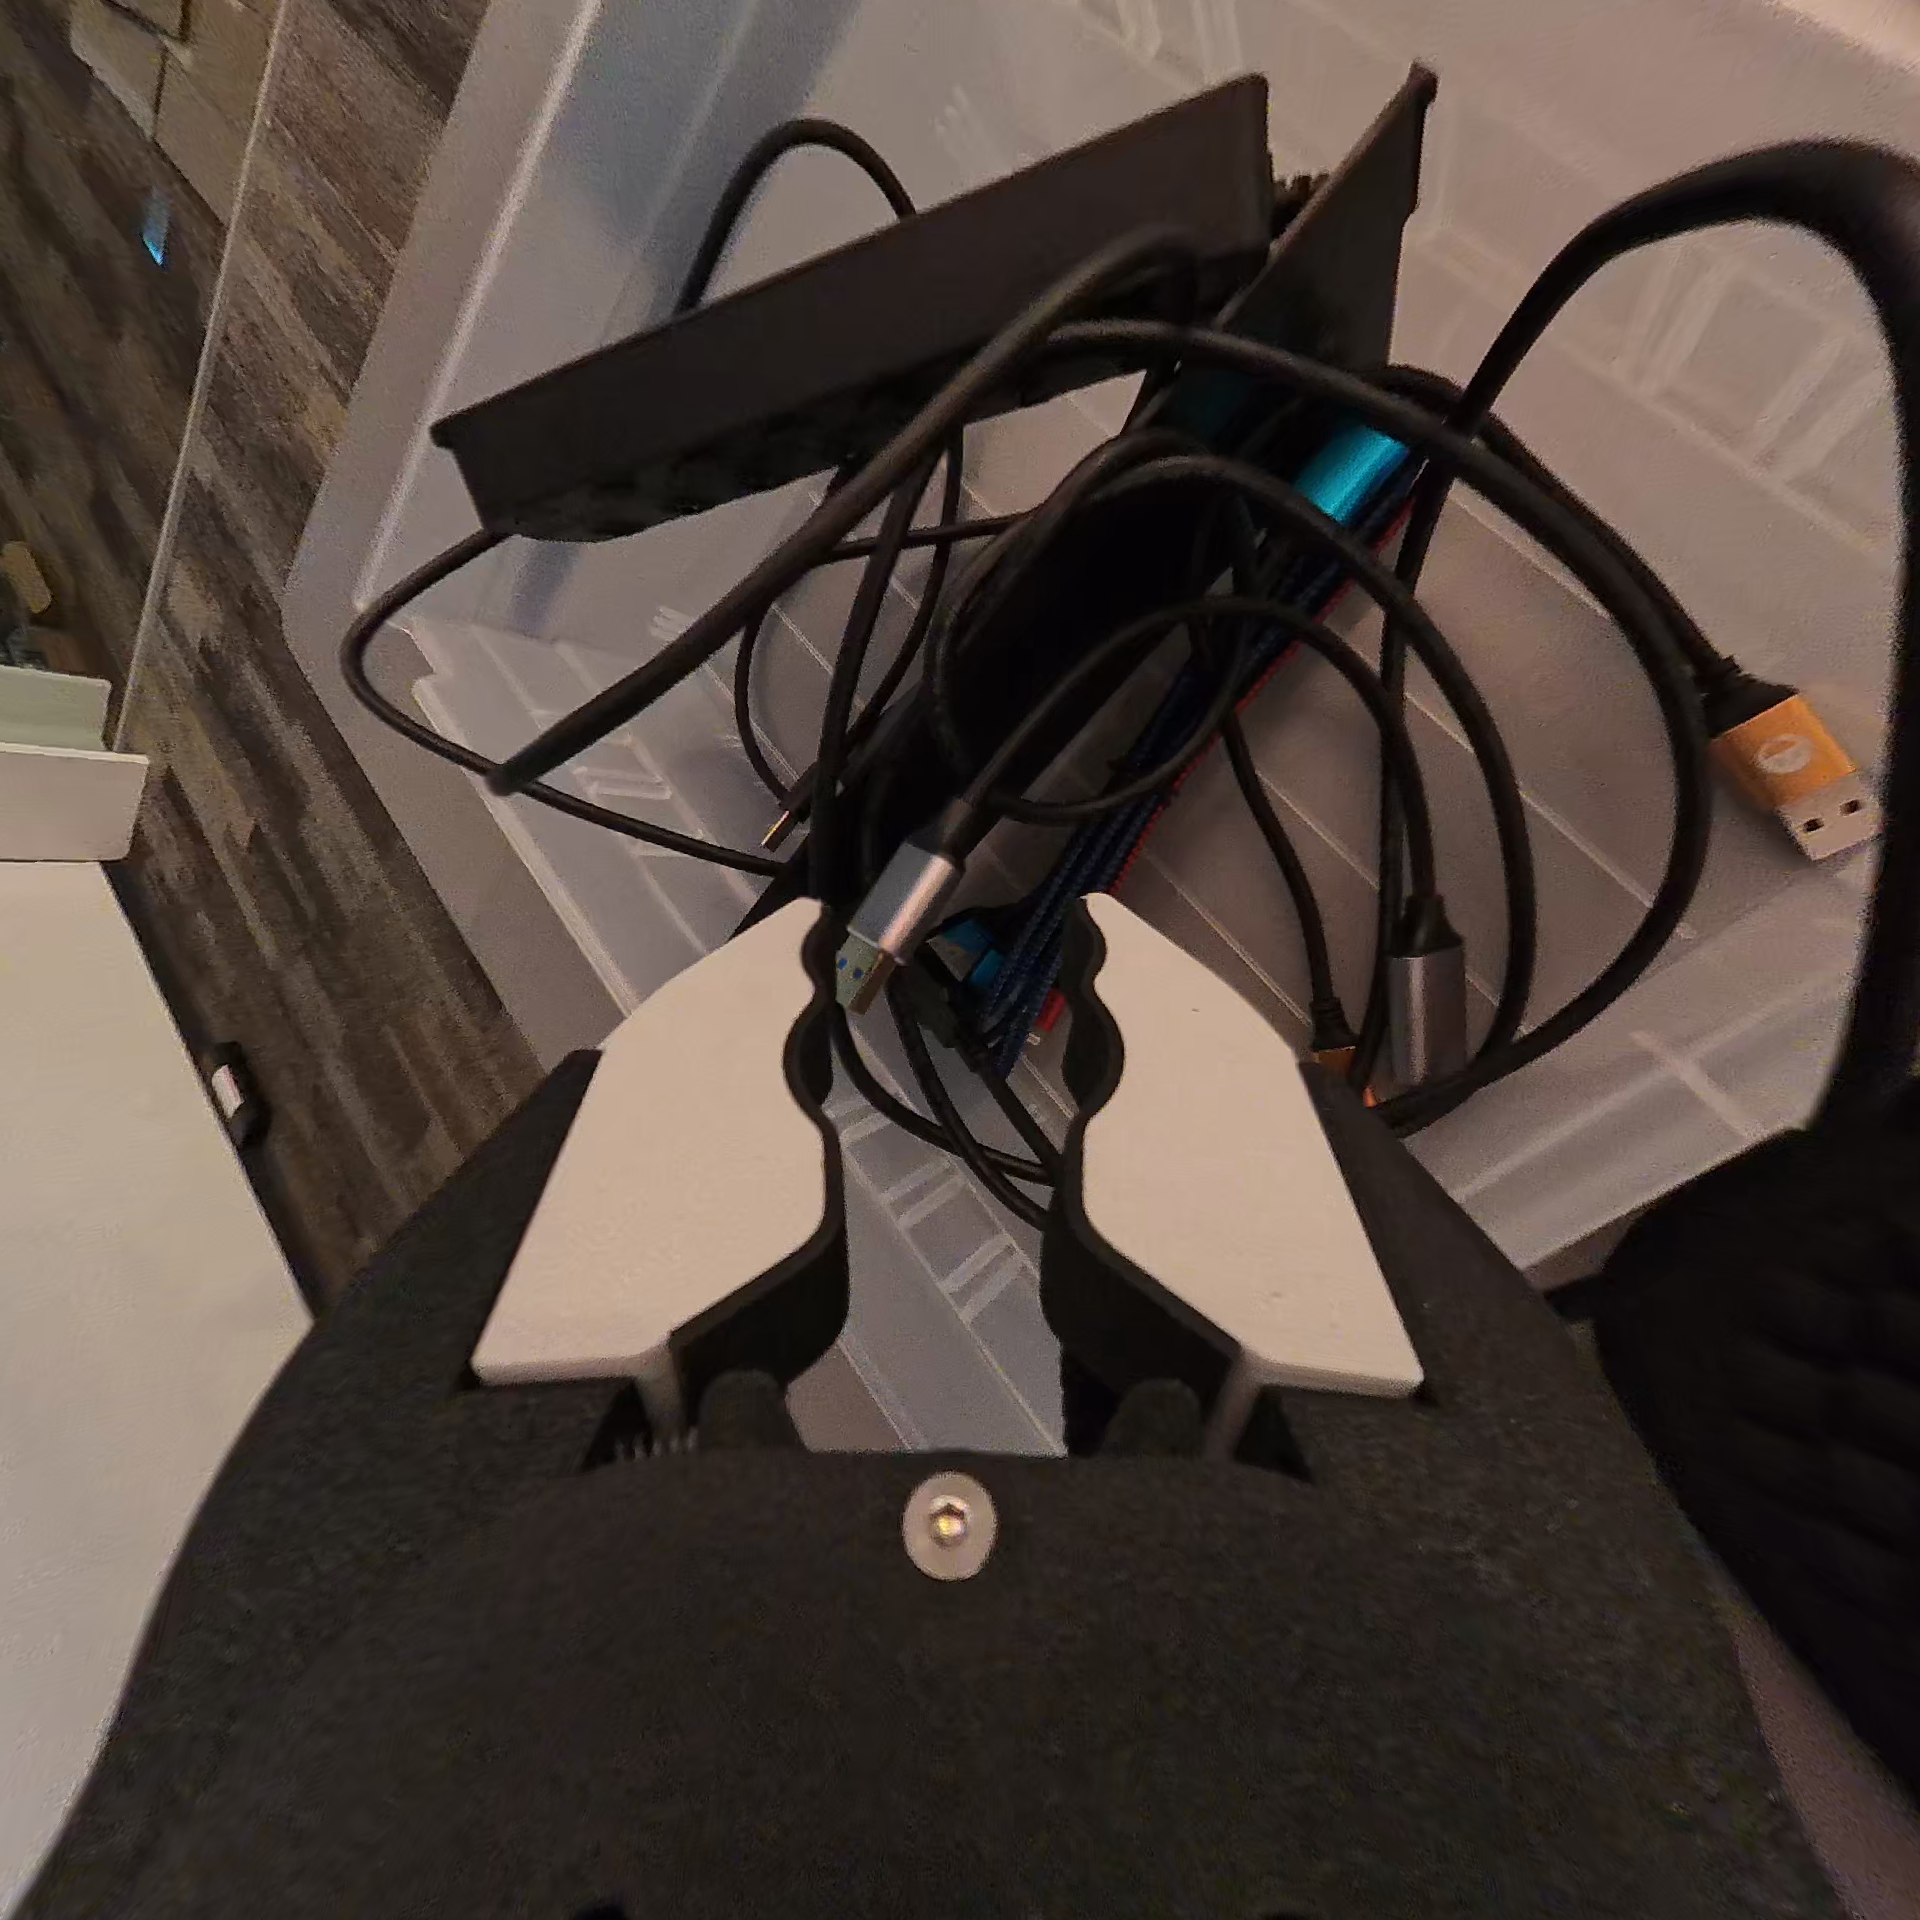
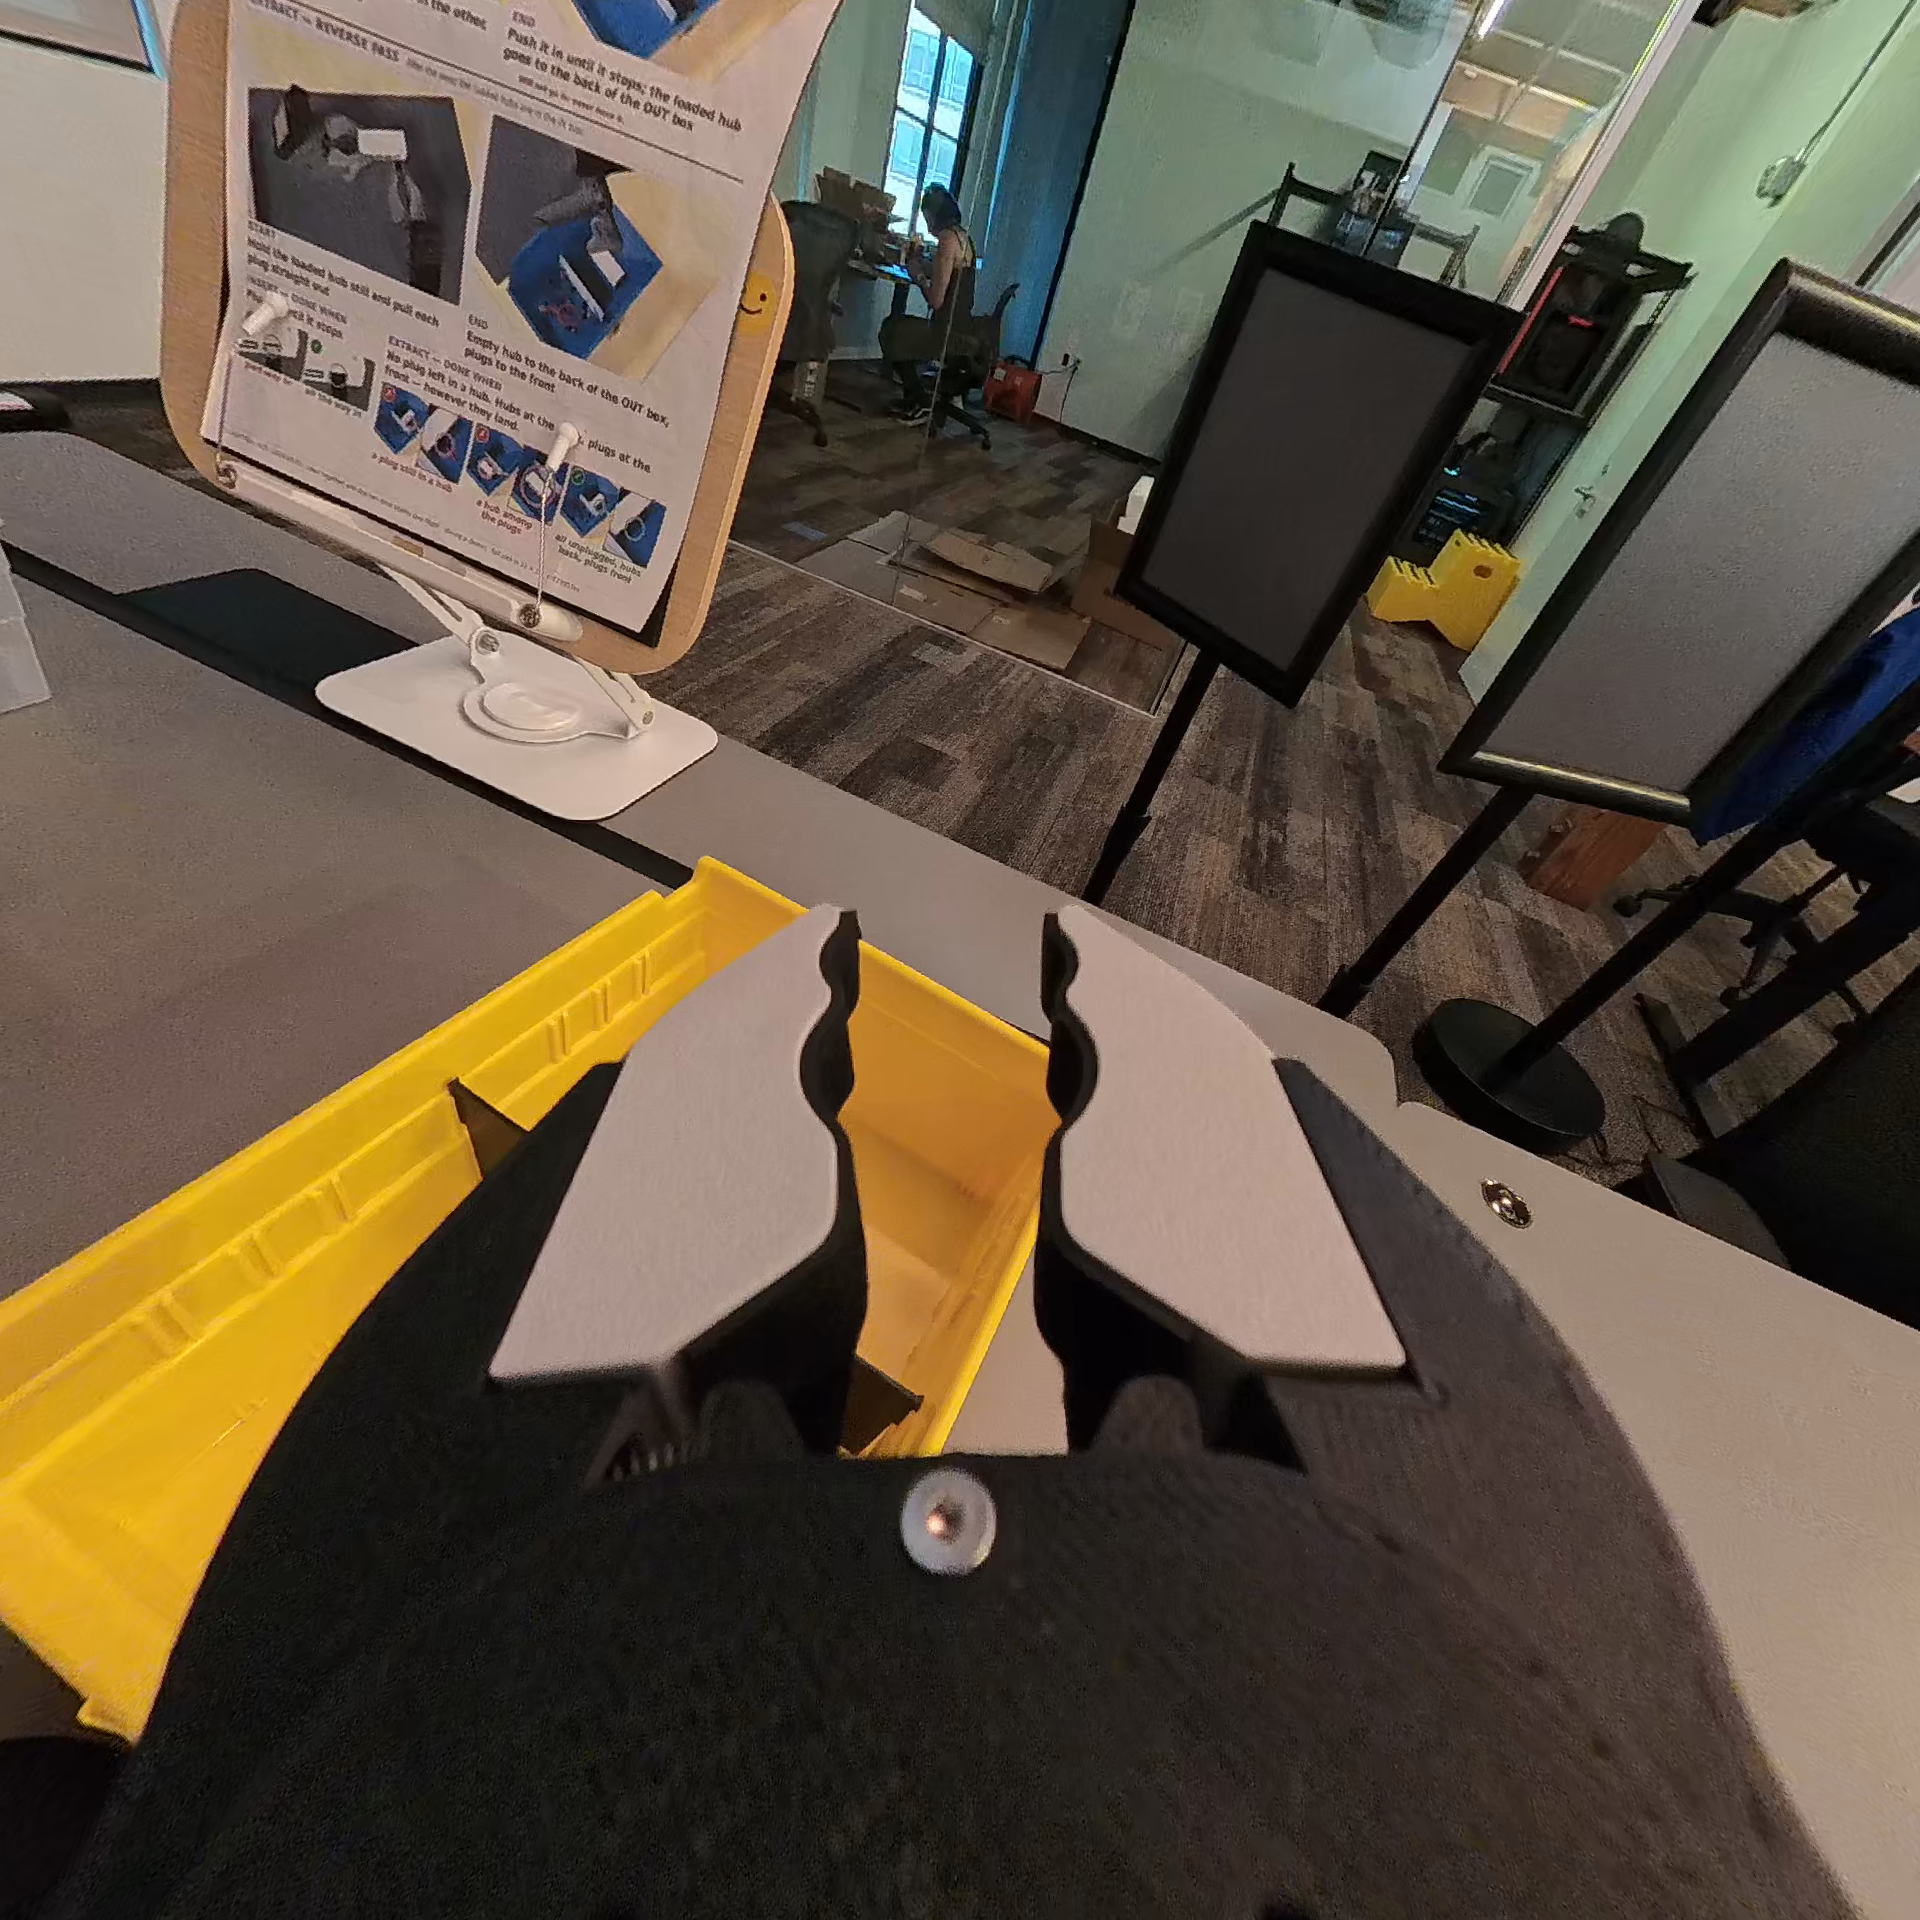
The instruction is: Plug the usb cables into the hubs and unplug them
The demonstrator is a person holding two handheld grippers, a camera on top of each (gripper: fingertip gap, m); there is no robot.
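While a tangle of black usb cables (image 1: 1039,644) fills the clear plastic bin (image 1: 1558,343), a grey plug (image 1: 896,920) sits between the tips of the left gripper (image 1: 951,935), jaws apart, not pinching it. Orange plug (image 1: 1792,774) lies at 3 o'clock of the pile, a teal-ended hub (image 1: 1340,468) runs through its middle, and a long black hub (image 1: 862,312) leans at 11 o'clock. Right gripper (image 2: 951,951) hangs spread and empty over a yellow bin (image 2: 312,1195) on the grey table (image 2: 208,883). An instruction sheet on a white stand (image 2: 520,717) is at 11 o'clock.
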